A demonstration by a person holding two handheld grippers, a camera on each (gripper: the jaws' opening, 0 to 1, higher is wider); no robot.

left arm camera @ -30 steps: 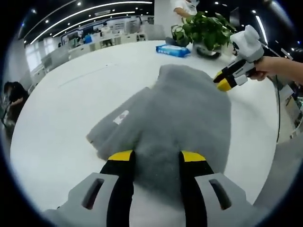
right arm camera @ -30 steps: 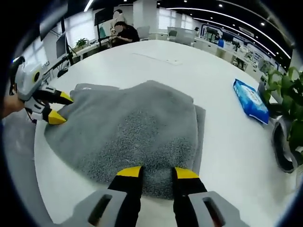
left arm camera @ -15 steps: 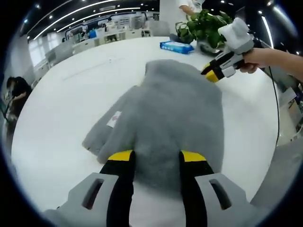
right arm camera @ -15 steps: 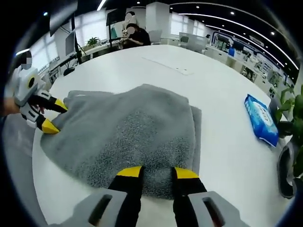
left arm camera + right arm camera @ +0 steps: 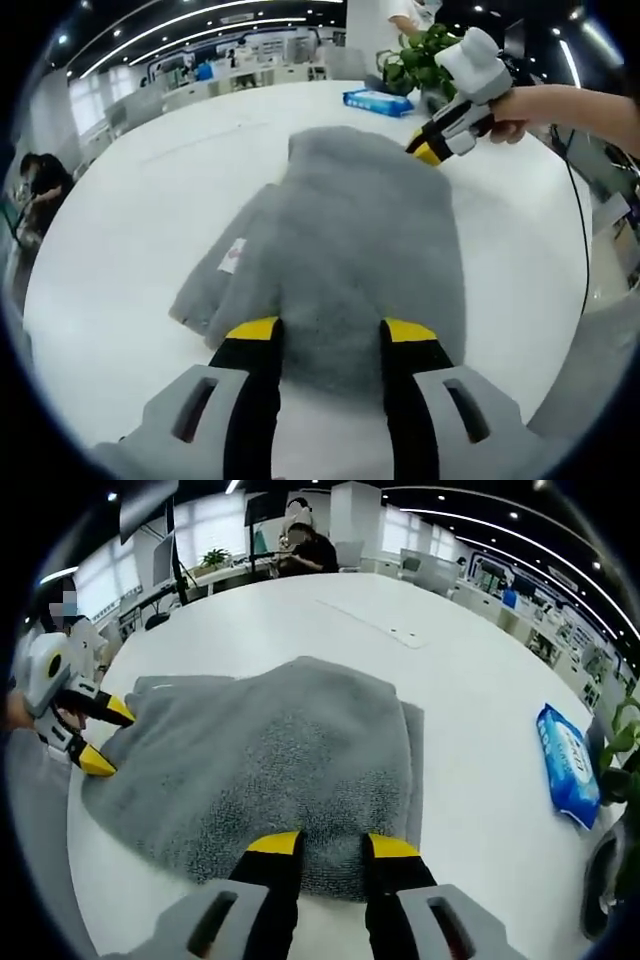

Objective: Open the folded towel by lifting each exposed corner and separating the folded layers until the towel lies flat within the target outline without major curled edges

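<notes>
A grey towel [image 5: 350,240] lies folded on the round white table [image 5: 130,200], with a lower layer and a white label [image 5: 231,255] showing at its left. My left gripper [image 5: 332,331] is at one end, jaws wide apart with the towel's edge between them. In the right gripper view this gripper [image 5: 104,737] stands open over the towel's left corner. My right gripper [image 5: 334,844] has the opposite edge of the towel [image 5: 270,750] between its narrower-set jaws. In the left gripper view the same gripper [image 5: 428,150], held by a hand, pinches the far right corner.
A blue packet [image 5: 379,100] and a potted plant [image 5: 432,58] stand on the table beyond the towel; the packet [image 5: 569,778] lies to the right in the right gripper view. Desks and seated people [image 5: 312,546] lie past the table's edge.
Both views have shifted a little. The right gripper and the towel corner it holds have moved slightly inward over the towel. The left gripper's jaws stay wide apart.
</notes>
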